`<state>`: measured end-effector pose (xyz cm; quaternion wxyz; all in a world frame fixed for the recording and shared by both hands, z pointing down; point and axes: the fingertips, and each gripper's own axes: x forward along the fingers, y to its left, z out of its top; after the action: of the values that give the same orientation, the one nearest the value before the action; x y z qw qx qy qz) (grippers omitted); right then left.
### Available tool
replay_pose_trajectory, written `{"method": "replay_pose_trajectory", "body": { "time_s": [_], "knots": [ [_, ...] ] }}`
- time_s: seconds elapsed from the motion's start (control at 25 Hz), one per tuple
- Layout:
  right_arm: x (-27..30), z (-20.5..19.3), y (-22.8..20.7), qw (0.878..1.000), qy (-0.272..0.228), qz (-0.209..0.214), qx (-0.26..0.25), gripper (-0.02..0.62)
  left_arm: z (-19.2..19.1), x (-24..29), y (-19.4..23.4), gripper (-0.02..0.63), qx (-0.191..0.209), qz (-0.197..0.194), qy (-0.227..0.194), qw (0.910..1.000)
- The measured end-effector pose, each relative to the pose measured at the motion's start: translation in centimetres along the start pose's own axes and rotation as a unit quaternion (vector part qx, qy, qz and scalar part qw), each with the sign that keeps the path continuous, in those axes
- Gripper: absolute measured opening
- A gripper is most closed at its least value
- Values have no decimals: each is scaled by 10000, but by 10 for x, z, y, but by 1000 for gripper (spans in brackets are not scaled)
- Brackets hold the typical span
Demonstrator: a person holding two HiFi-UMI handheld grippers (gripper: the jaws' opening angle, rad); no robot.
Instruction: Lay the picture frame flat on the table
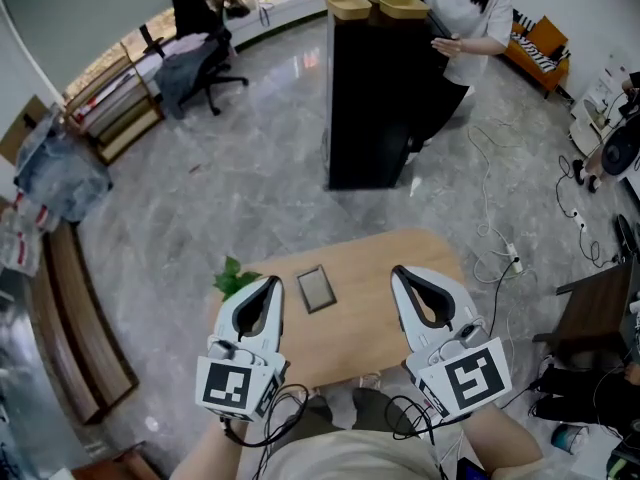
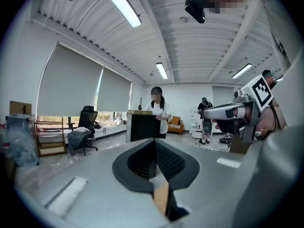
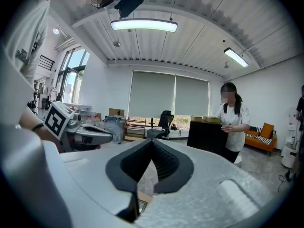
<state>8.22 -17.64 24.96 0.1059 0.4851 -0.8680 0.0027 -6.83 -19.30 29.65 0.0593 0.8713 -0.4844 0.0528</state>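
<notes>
The picture frame (image 1: 316, 289), small and dark-rimmed, lies flat near the middle of the light wooden table (image 1: 372, 320). My left gripper (image 1: 268, 286) is held up over the table's left part, just left of the frame, with its jaws shut and nothing between them. My right gripper (image 1: 400, 274) is over the table's right part, right of the frame, also shut and empty. In the left gripper view the left gripper (image 2: 154, 141) points out across the room at a level angle. The right gripper (image 3: 152, 141) does the same in its own view. Neither gripper touches the frame.
A green plant (image 1: 233, 276) sits at the table's left corner. Beyond the table stands a black cabinet (image 1: 365, 98) with a person (image 1: 460, 23) beside it. Cables (image 1: 498, 236) trail on the floor at right. A bench (image 1: 75, 318) runs along the left, and an office chair (image 1: 205, 63) stands farther back.
</notes>
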Motion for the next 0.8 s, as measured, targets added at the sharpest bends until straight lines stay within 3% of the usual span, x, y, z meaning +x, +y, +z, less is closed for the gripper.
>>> {"method": "replay_pose_trajectory", "body": {
  "time_s": [0.32,0.8],
  "knots": [
    [-31,34,8,9996,-285,35,-85,2,34,-29,-24,18,545,-123,-131,9983],
    [-48,50,35,9989,-394,225,-121,2,52,-63,-30,18,695,-45,-158,9974]
  ]
}}
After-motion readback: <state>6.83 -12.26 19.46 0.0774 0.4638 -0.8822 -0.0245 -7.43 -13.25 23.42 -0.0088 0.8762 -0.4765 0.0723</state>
